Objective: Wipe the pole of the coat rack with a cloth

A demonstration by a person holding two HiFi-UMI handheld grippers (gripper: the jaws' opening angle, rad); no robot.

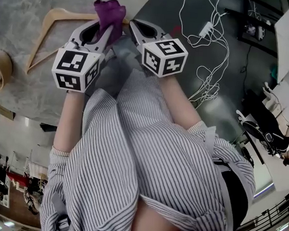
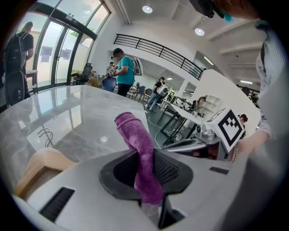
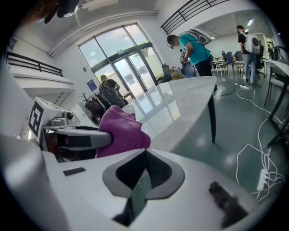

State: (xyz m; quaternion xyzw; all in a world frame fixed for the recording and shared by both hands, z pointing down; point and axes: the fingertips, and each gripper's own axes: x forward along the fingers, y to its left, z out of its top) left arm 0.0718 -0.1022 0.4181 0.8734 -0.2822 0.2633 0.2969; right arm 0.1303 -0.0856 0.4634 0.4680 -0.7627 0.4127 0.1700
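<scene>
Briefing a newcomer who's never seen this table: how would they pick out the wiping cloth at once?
Find the grey marble table, then the left gripper near its edge. The cloth is the purple fabric pinched in that gripper and sticking out past its tips; the wooden hanger beside it is pale and rigid.

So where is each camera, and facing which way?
Head view: on the person's head, facing steeply down at left gripper, right gripper, striped shirt and table.
Left gripper view: on that gripper, along fingers shut on the purple cloth.
Right gripper view: on that gripper, along shut, empty fingers.
Shared: the purple cloth, in all three.
</scene>
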